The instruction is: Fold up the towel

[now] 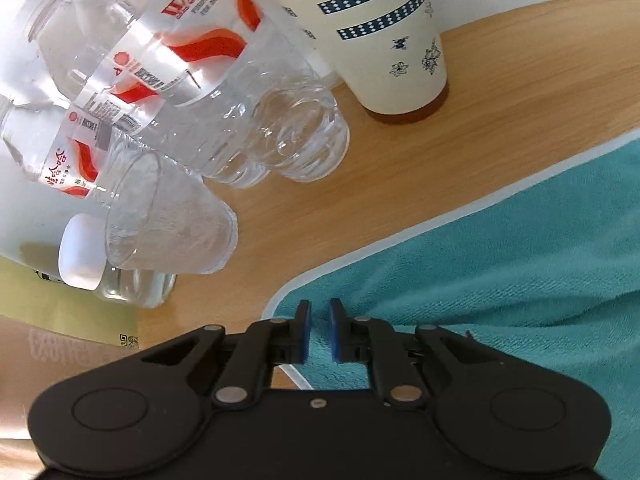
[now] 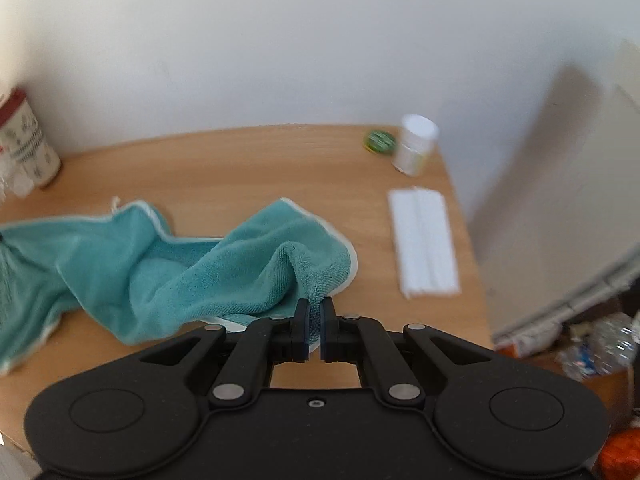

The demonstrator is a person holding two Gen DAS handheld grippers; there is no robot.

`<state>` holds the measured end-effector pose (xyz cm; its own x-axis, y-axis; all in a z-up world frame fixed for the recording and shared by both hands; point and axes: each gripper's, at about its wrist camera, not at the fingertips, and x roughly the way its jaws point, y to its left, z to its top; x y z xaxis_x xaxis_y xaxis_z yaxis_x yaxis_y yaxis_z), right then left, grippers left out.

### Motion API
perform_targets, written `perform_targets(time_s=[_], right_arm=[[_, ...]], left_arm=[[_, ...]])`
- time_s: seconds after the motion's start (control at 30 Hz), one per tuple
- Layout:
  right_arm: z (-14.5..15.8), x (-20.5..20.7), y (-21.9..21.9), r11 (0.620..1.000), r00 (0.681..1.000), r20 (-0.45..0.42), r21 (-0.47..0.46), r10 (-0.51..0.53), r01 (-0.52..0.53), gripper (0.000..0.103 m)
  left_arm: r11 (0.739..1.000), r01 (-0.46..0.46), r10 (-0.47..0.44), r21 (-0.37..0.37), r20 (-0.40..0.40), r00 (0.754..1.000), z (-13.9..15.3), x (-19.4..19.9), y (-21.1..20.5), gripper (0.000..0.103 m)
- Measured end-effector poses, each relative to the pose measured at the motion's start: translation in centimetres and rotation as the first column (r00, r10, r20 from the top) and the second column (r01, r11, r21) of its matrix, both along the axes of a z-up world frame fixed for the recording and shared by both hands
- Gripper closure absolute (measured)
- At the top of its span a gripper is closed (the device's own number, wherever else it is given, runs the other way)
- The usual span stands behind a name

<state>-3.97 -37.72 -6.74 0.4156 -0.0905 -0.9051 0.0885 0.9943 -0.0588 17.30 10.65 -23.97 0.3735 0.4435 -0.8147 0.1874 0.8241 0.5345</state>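
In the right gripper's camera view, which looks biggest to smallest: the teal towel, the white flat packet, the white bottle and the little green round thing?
As they look in that view, largest first:
1. teal towel
2. white flat packet
3. white bottle
4. green round thing
The bottle and green thing sit farthest away, so their true sizes are unsure.

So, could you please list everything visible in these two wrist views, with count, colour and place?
towel: one, teal with white edging, rumpled across the table
table: one, light wood, against a white wall
water bottles: at least two, clear with red and white labels, at the table's left back
paper cup: one, cream with blue pattern, beside the bottles
small jar: one, clear with white lid, near the bottles
white container: one, right back corner
green round item: one, beside that container
white flat pack: one, right side of table
left gripper: black, blue pads, narrowly parted over the towel's corner
right gripper: black, pinching towel's fold
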Motion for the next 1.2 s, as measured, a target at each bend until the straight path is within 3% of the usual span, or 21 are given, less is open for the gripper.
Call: perform_targets(time_s=[0.27,0.33,0.43,0.47,0.5,0.63,0.7,0.8,0.83,0.93,1.0,1.2], right_arm=[[-1.6,-4.3,-2.6,0.986,0.987,-0.090,-0.109,-0.135,0.125,0.099],[-2.5,-4.9,-3.1,0.985,0.987,-0.057,-0.092,-0.152,0.146,0.098],[-3.5,-5.4,-3.0,0.983,0.986,-0.067,-0.120,-0.150,0.142,0.094],[-3.6,-5.4,-2.9,0.984,0.988,-0.068,-0.122,-0.141,0.132,0.090],[-3.8,-5.4,-3.0,0.985,0.989,-0.069,-0.122,-0.128,0.119,0.084],[-3.9,-6.4,-3.3,0.986,0.992,-0.074,-0.141,-0.100,0.088,0.078],[-3.9,-6.6,-3.8,0.990,0.993,-0.070,-0.115,-0.092,0.084,0.067],[-4.6,-6.7,-4.5,0.996,0.996,-0.055,-0.045,-0.075,0.072,0.064],[-5.0,-6.4,-4.4,0.998,0.997,-0.053,-0.026,-0.056,0.055,0.064],[-5.6,-5.9,-3.1,0.998,0.997,-0.062,0.045,0.050,-0.048,0.064],[-5.8,-5.7,-1.7,0.986,0.987,-0.068,0.092,0.143,-0.137,0.064],[-7.3,-5.1,1.9,0.943,0.942,-0.074,0.088,0.328,-0.321,0.064]], left_arm=[[1.000,-0.018,0.017,0.001,0.012,1.000,-0.1,-0.2,0.2,0.093],[1.000,-0.012,0.013,-0.016,0.022,1.000,0.3,-0.5,0.1,0.090],[0.999,-0.006,0.009,-0.053,0.062,0.998,1.8,-1.3,-0.2,0.073],[0.999,-0.003,0.006,-0.054,0.069,0.998,2.2,-1.6,-0.4,0.061],[0.998,0.009,-0.004,-0.060,0.081,0.997,2.8,-2.1,-0.6,0.059],[0.988,0.067,-0.052,-0.140,0.106,0.993,5.4,-5.7,-1.0,0.059],[0.978,0.095,-0.078,-0.186,0.093,0.993,6.0,-7.3,-1.4,0.059],[0.945,0.172,-0.162,-0.279,0.059,0.985,6.8,-11.1,-3.1,0.059],[0.927,0.231,-0.224,-0.296,0.057,0.973,6.8,-13.1,-4.3,0.059],[0.907,0.309,-0.302,-0.285,0.070,0.951,6.4,-16.4,-6.5,0.059],[0.890,0.312,-0.314,-0.331,0.049,0.948,6.1,-17.5,-7.5,0.059],[0.850,0.352,-0.385,-0.393,-0.008,0.923,4.5,-19.8,-10.4,0.059]])
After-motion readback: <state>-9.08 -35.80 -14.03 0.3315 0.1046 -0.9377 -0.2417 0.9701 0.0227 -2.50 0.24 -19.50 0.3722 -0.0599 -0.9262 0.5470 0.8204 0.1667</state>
